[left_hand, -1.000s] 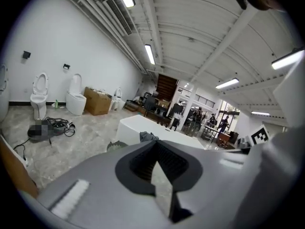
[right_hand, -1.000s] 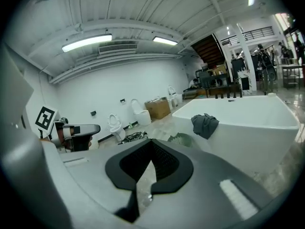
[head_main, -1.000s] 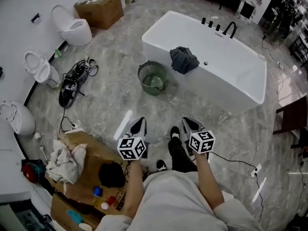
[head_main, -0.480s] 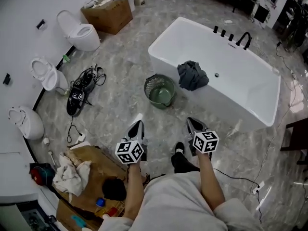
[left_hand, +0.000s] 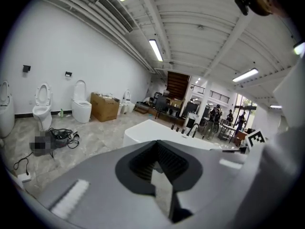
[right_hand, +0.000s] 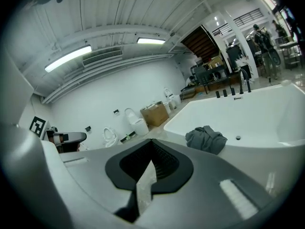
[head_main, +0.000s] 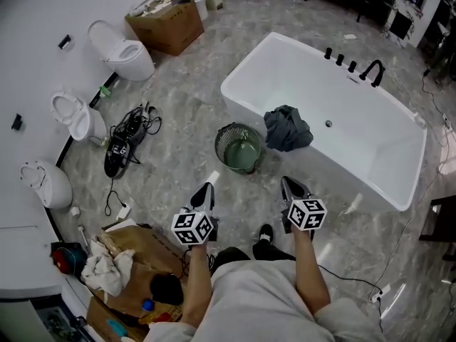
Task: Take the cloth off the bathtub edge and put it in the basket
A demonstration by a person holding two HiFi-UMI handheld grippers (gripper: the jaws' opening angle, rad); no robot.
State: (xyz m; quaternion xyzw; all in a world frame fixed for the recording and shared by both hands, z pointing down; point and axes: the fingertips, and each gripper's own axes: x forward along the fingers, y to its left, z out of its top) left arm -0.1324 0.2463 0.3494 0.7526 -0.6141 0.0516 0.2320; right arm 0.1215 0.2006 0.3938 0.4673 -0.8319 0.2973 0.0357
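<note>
Distance to the bathtub [head_main: 299,70] is shrinking. Over the last second the tub, the cloth [head_main: 287,128] and the basket [head_main: 219,141] are sliding down the head view toward the grippers, so the person is walking up to them, not yet reaching. For the task, I judge that the approach is nearly over and the pickup is not yet begun, since the cloth is lying untouched.

Right now the cloth is sitting draped over the near rim of the bathtub, just right of the frame's centre. The basket is standing on the floor just beside it, to its lower left, close against the tub's outer wall; whether it is touching that wall I cannot tell.

Both the left gripper [head_main: 204,193] and the right gripper [head_main: 291,189] are hanging low in the frame, side by side and well apart from the cloth, aiming up-frame at the tub. Each is clamped fully together with nothing between its jaws, so one will be needing to open before any grasp.

As for the cloth, it is lying as a bunched dark grey heap, pointing no clear way. Its longer spread seems to be running along the rim, from upper left to lower right, and in the right gripper view it is showing wider than tall.
</note>
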